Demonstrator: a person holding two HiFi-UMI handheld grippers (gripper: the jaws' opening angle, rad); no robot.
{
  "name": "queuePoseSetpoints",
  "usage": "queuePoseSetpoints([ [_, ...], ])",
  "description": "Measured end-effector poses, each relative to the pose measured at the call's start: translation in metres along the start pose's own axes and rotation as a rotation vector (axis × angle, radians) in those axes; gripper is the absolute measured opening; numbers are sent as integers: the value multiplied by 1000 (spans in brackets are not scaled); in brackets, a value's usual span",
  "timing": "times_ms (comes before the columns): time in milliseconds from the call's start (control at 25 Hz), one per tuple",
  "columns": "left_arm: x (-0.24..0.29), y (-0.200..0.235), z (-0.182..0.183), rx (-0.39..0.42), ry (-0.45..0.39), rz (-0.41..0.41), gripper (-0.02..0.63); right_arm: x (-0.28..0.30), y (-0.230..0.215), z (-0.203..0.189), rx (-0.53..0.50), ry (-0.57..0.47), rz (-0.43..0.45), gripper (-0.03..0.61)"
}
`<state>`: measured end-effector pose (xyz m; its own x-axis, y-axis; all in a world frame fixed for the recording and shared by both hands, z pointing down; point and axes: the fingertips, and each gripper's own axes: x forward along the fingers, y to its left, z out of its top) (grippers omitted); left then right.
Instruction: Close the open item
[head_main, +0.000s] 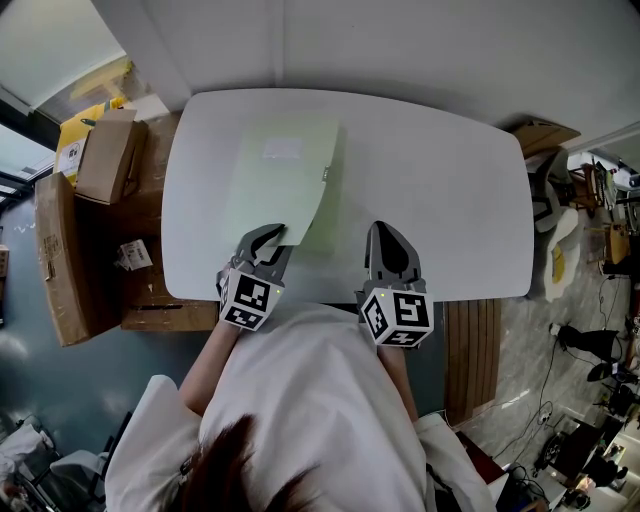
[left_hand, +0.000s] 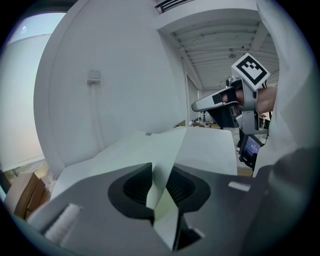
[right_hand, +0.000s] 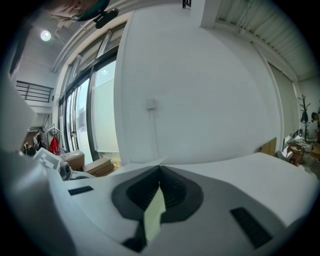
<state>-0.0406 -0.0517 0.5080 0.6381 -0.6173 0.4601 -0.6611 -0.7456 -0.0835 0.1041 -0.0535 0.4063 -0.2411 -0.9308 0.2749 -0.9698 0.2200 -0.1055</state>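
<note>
White surface (head_main: 430, 180) carries a pale green folder (head_main: 280, 180) on its left half. The left tongs (head_main: 268, 238) grasp the near corner of its cover. The right tongs (head_main: 385, 232) are clenched, tips together, just beside it.

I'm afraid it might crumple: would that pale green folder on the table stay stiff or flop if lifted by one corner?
Probably floppy: the folder curves where the left tongs pinch its corner. Likely light, since it looks thin. It may slide easily on the smooth white table.
</note>
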Motion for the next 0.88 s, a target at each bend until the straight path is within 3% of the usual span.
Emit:
queuePoseSetpoints([
  [880,7,-7,-6,7,25,-39,91,2,6,-2,-2,6,13,5],
])
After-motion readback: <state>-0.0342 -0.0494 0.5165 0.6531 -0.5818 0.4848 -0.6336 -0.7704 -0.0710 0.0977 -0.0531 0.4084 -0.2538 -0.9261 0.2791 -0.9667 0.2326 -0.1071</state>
